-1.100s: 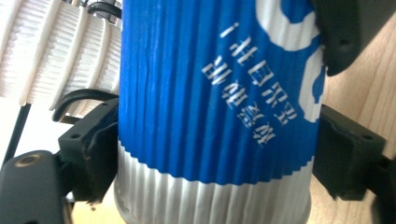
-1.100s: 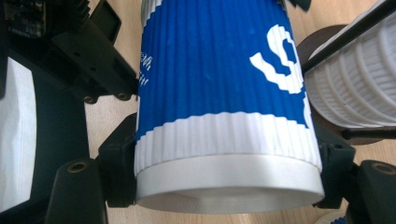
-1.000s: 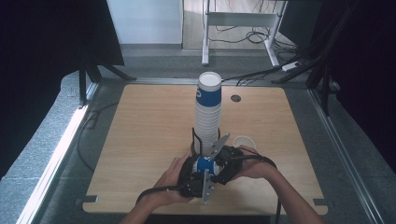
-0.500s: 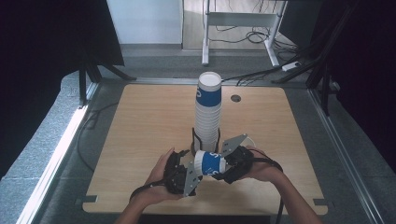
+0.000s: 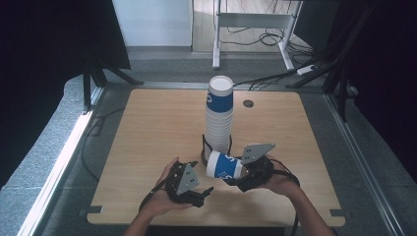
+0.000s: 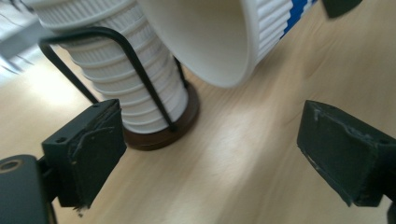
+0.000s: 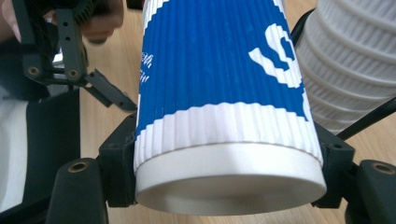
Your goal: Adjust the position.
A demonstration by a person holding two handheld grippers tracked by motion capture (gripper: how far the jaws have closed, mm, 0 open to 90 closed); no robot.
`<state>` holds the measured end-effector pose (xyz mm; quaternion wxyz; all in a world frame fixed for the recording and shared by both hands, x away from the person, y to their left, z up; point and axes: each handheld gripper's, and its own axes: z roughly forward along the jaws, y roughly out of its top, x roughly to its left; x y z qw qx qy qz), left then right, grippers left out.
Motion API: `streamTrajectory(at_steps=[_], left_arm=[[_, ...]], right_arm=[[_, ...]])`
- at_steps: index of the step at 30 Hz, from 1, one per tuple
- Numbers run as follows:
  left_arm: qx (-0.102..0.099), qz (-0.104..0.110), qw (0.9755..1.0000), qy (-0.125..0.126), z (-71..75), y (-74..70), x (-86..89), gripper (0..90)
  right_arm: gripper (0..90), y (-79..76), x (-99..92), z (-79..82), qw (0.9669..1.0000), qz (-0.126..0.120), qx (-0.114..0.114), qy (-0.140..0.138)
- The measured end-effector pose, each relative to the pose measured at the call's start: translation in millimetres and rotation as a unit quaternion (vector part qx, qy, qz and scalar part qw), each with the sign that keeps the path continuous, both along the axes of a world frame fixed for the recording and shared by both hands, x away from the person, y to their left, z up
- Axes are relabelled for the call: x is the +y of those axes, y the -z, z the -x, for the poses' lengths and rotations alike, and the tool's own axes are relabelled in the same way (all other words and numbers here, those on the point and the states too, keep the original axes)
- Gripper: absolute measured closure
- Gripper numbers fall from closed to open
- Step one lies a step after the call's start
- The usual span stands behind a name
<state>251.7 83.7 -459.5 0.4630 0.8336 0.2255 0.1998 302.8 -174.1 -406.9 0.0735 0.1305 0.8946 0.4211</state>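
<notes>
A person at a wooden table (image 5: pixel 147 132) holds a blue-and-white paper cup (image 5: pixel 224 165) on its side in the right gripper (image 5: pixel 242 176), near the front edge of the table. In the right gripper view the two black jaws are clamped on the cup's ribbed wall just above its base (image 7: pixel 224 140), one pad pressed to each side, with the base turned toward the camera and the open mouth pointing away. In the high view the cup's mouth faces left, toward the left gripper (image 5: pixel 202 192), which sits a little nearer the person and just beside the cup without touching it. The left gripper's jaws stand wide apart with nothing between them; they have just been narrowing slightly, and in the left gripper view only bare tabletop lies between the pads (image 6: pixel 88 149), with the cup's white rim (image 6: pixel 219 42) hanging above. Just beyond the held cup, toward the far side of the table, a tall stack of cups (image 5: pixel 219 110) stands upright in a black wire holder (image 5: pixel 206 145) on a dark round base (image 6: pixel 163 135). The cup's rim seems to hang just clear of the stack, though the high view is too coarse to be sure. A small dark hole (image 5: pixel 248 103) marks the table's far right.
</notes>
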Motion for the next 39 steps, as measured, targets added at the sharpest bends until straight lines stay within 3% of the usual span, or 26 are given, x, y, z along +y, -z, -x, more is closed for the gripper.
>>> streamTrajectory(at_steps=[2,5,9,14,20,23,26,28,33,39], left_arm=[[0.026,0.028,0.9992,0.005,-1.6,-0.2,3.6,8.6],[0.057,0.064,0.9962,0.013,-3.8,0.7,6.6,8.8],[0.091,0.108,0.9897,0.023,-6.9,1.0,9.2,8.8],[0.127,0.16,0.9782,0.035,-10.8,-0.9,10.6,8.8],[0.163,0.214,0.9623,0.04,-16.4,-3.1,10.5,8.8],[0.176,0.242,0.9532,0.042,-19.6,-4.1,11.6,8.8],[0.186,0.261,0.9461,0.048,-22.6,-5.0,12.4,8.8],[0.189,0.266,0.944,0.049,-24.8,-4.5,12.1,8.8],[0.206,0.288,0.9341,0.051,-30.1,-3.4,10.8,8.7],[0.214,0.306,0.926,0.057,-33.8,-1.7,9.3,7.6]], right_arm=[[27.9,1.7,-1.4,1.8,0.9998,-0.016,-0.008,0.005],[27.9,4.4,-2.6,4.8,0.999,-0.038,-0.017,0.018],[27.9,8.3,-3.8,8.4,0.9965,-0.071,-0.026,0.035],[27.9,13.8,-3.7,14.7,0.9914,-0.112,-0.039,0.056],[27.9,23.1,0.6,21.4,0.9839,-0.156,-0.052,0.069],[28.0,27.9,1.8,23.3,0.9807,-0.173,-0.055,0.073],[28.0,33.5,3.7,25.1,0.9797,-0.179,-0.054,0.071],[28.1,36.7,5.4,26.8,0.9793,-0.181,-0.058,0.069],[28.2,40.7,9.5,29.4,0.9791,-0.182,-0.063,0.066],[28.4,43.5,14.7,30.6,0.9799,-0.178,-0.068,0.06]])
